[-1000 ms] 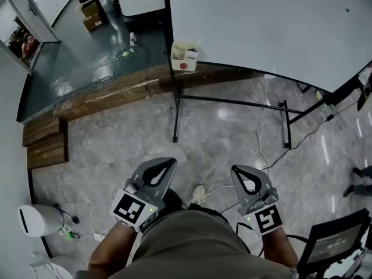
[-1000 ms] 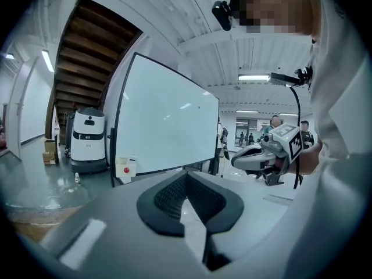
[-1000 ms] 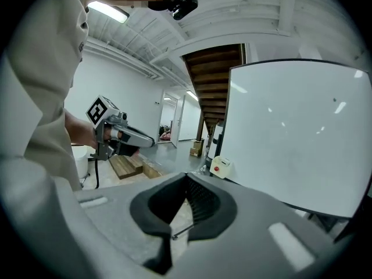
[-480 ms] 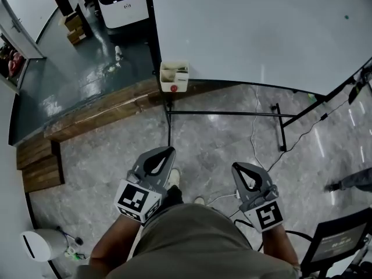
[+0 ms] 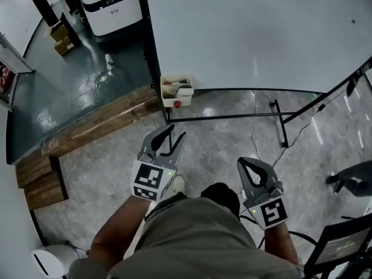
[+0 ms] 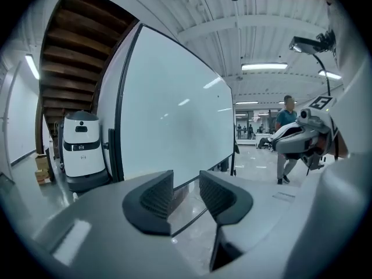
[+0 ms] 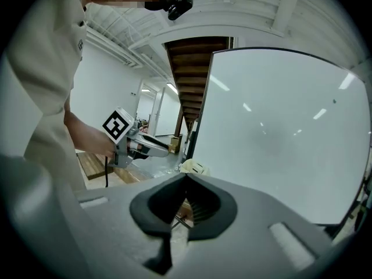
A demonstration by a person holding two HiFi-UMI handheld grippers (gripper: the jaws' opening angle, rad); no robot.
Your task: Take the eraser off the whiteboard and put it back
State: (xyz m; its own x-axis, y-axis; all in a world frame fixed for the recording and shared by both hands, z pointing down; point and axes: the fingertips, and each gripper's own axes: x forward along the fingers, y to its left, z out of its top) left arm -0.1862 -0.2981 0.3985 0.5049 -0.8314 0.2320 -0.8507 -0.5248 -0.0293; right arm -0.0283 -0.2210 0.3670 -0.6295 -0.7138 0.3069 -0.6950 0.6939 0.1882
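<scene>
The big whiteboard [image 5: 256, 34] stands on its frame ahead of me, seen also in the left gripper view [image 6: 168, 115] and the right gripper view [image 7: 279, 132]. A cream holder box [image 5: 176, 90] with a red spot hangs at its lower left corner. I cannot make out the eraser itself. My left gripper [image 5: 171, 139] reaches toward that corner, short of it; its jaws are opening with nothing between them [image 6: 186, 193]. My right gripper [image 5: 254, 168] is held lower and further back, shut and empty [image 7: 186, 205].
A wooden step [image 5: 99, 124] runs left of the board, with a white machine [image 5: 110, 4] behind it. The board's black stand legs [image 5: 232, 116] and a cable [image 5: 254, 127] cross the grey floor. A chair [image 5: 343, 243] is at the lower right, and a person [image 6: 285, 138] stands far off.
The view has closed in on the whiteboard's lower left corner. My left gripper has moved forward toward the holder box and its jaws have parted. The right gripper stays shut.
</scene>
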